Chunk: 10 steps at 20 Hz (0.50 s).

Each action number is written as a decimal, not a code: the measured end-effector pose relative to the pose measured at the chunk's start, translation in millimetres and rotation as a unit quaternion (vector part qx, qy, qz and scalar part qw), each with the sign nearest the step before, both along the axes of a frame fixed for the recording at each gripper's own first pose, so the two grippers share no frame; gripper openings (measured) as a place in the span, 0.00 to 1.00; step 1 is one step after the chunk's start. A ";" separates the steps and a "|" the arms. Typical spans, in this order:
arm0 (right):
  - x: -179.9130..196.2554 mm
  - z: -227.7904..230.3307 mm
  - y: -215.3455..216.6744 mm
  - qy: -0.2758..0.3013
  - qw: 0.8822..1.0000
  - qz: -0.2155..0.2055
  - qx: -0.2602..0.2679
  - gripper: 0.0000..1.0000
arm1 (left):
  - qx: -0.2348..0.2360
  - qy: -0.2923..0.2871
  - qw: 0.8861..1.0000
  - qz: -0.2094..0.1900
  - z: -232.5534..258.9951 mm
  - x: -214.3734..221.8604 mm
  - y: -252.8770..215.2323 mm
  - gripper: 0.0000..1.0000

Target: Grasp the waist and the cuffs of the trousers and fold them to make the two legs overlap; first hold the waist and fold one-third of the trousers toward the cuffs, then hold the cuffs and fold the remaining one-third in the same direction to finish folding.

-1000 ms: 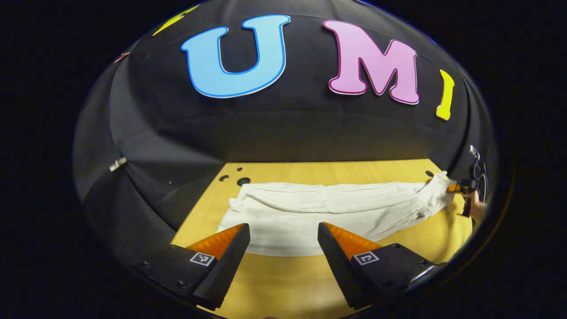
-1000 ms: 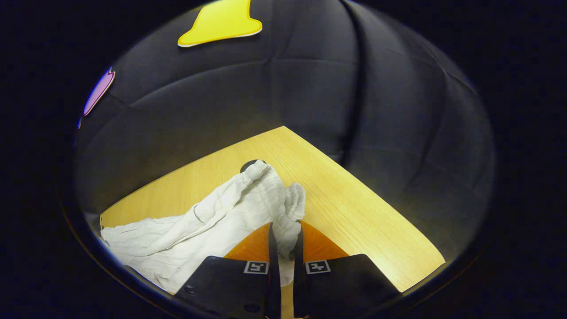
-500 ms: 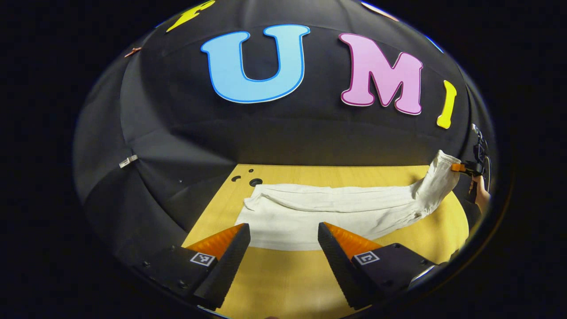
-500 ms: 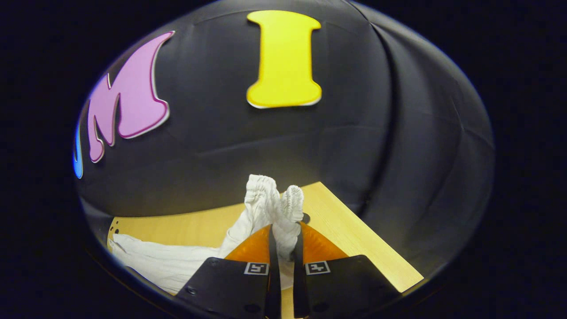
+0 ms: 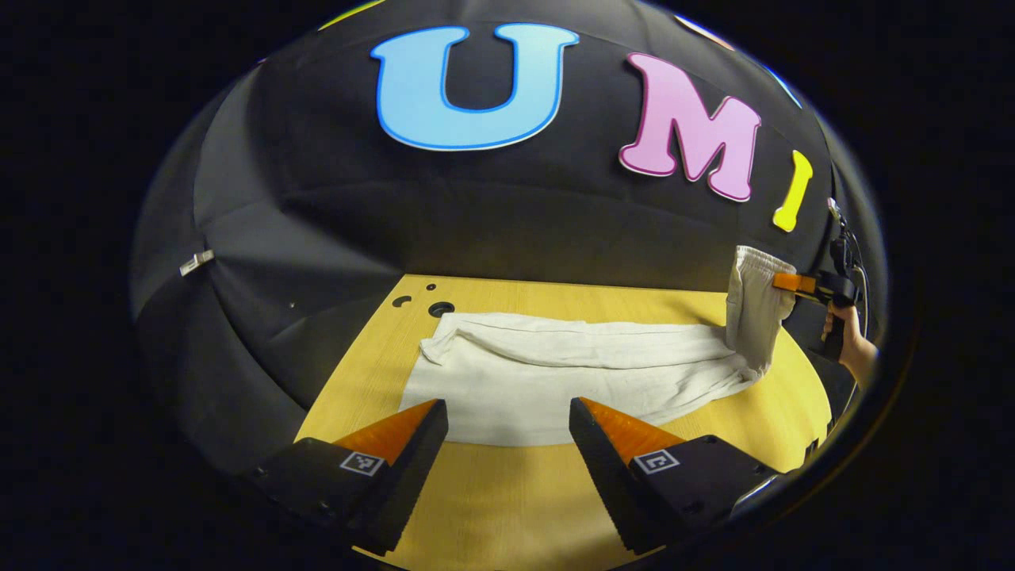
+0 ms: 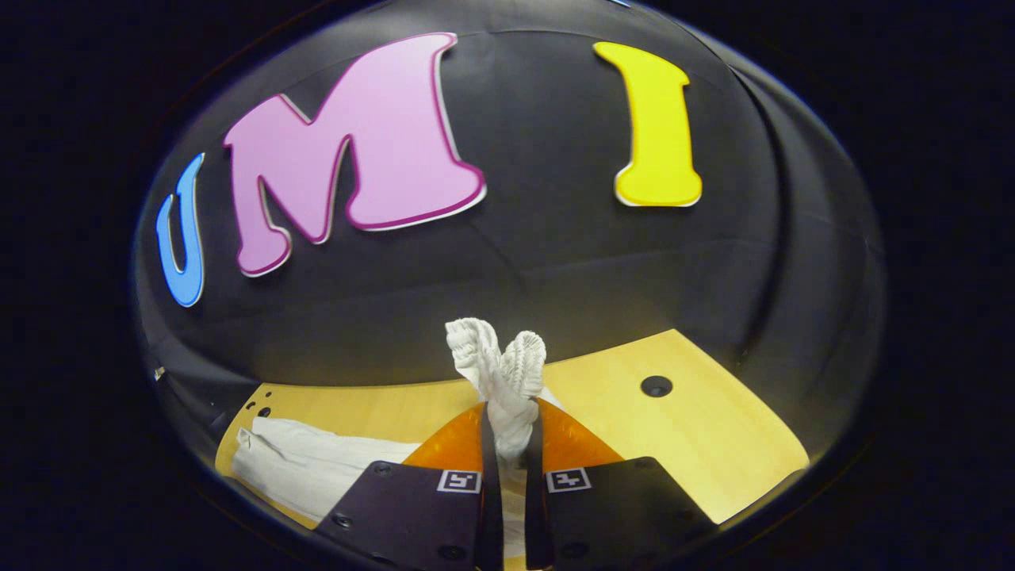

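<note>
White trousers (image 5: 555, 373) lie lengthwise across the wooden table (image 5: 515, 492), legs overlapped. My left gripper (image 5: 507, 408) hangs open above the table, just short of their near edge, with nothing between its fingers. At the far right, my right gripper (image 5: 781, 281), held by a hand (image 5: 852, 349), is shut on the gathered waist end (image 5: 753, 301) and holds it lifted off the table. In the right gripper view, the ruffled waistband (image 6: 507, 365) sticks up between the shut fingers of my right gripper (image 6: 509, 408). The rest of the trousers (image 6: 309, 464) trails down to the left.
Small round holes (image 5: 438, 308) sit in the table's far left corner by the cuff end. Another hole (image 6: 656, 386) lies on the bare table (image 6: 698, 444) to the right of the waist. The black booth wall closes in the back and sides.
My right gripper has raised the waist end from the table until it hangs upright in the air. My left gripper stays open and has barely shifted.
</note>
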State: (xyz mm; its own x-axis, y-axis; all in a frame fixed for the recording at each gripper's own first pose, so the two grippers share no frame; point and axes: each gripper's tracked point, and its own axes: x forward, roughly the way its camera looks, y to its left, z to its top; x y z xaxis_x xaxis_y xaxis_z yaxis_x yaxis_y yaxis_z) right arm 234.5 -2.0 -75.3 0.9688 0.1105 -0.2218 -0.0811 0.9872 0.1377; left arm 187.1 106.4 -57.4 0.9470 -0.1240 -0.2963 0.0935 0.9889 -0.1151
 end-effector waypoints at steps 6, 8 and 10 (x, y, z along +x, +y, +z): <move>-11.0 -56.9 69.4 0.033 0.998 0.035 -0.041 0.15 | -0.038 0.023 0.997 0.066 -45.2 48.3 60.6 0.98; -19.6 -76.7 83.0 0.049 0.996 0.046 -0.054 0.20 | -0.037 0.039 0.995 0.078 -61.9 66.6 76.6 0.95; -28.6 -88.7 92.1 0.067 0.994 0.060 -0.055 0.23 | -0.035 0.050 0.995 0.084 -75.5 86.4 84.2 0.92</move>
